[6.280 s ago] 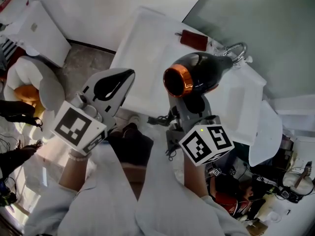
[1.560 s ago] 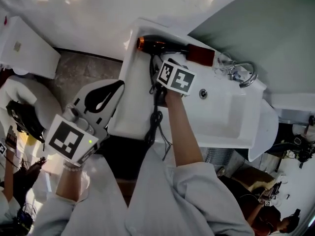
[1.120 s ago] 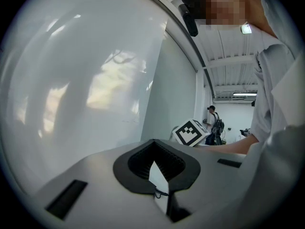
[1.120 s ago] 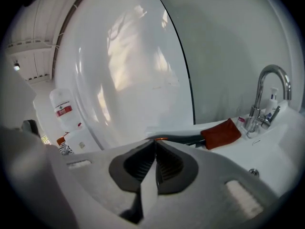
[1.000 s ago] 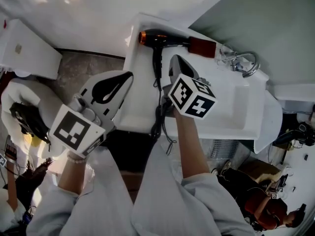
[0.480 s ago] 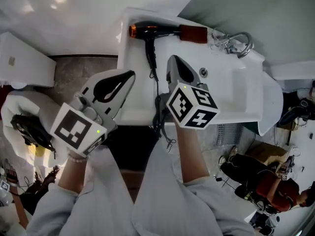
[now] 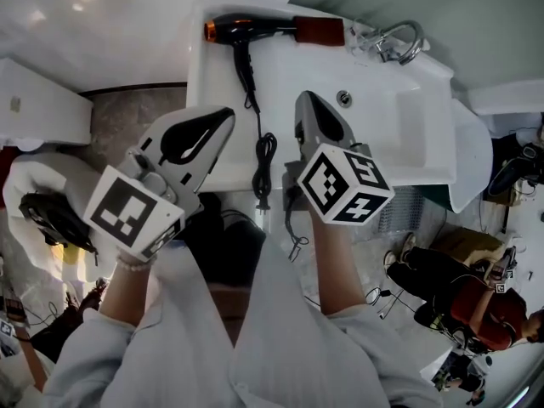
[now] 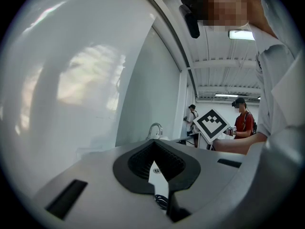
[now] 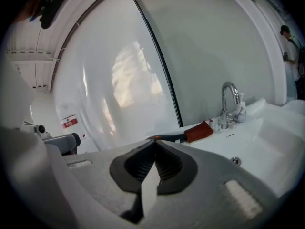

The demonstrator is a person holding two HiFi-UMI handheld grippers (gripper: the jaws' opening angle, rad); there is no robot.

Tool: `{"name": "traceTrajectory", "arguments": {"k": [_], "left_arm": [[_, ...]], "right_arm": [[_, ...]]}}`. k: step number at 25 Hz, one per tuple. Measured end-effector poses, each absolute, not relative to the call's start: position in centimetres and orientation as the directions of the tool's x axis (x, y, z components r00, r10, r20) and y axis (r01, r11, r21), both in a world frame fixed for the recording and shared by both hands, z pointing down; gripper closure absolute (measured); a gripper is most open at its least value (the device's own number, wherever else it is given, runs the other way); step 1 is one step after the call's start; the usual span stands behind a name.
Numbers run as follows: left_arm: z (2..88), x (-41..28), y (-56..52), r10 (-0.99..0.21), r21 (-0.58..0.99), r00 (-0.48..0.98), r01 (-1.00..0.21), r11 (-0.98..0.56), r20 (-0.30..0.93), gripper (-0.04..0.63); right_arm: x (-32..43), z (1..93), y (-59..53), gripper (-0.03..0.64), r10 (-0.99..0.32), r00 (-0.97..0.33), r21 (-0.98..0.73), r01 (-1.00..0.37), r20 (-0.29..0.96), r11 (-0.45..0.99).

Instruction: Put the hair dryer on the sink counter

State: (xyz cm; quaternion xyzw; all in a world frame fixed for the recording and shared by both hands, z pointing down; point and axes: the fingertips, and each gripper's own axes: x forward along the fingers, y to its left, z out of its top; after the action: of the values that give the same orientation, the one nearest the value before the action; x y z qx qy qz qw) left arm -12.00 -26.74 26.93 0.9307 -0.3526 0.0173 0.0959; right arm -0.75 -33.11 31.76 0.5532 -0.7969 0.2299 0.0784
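1. Your right gripper has backed off the hair dryer, jaws together and empty. The left gripper is closed too.
2. It's lying on the sink counter by the back wall, with its cord trailing over the front.
3. I'd guess it's rigid, smooth and top-heavy, so grab the handle if you regrasp.

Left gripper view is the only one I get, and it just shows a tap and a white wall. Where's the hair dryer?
Observer: The head view shows the hair dryer lying on its side on the sink counter, along the back edge.
Operator: Is a gripper holding it?
Observer: No. The right gripper is shut on nothing, in front of the dryer and clear of it.
Operator: Where's its cord?
Observer: The cord runs from the handle across the counter toward the front edge.
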Motion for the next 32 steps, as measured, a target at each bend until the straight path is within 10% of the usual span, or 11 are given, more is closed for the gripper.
{"name": "traceTrajectory", "arguments": {"k": [32], "left_arm": [[24.0,0.2,-13.5,-0.656,0.131,0.751,-0.660,-0.740,0.075,0.592]], "right_arm": [[13.9,30.1,-16.3,0.618,-0.877,-0.354,-0.324,-0.913,0.324,0.249]]}}
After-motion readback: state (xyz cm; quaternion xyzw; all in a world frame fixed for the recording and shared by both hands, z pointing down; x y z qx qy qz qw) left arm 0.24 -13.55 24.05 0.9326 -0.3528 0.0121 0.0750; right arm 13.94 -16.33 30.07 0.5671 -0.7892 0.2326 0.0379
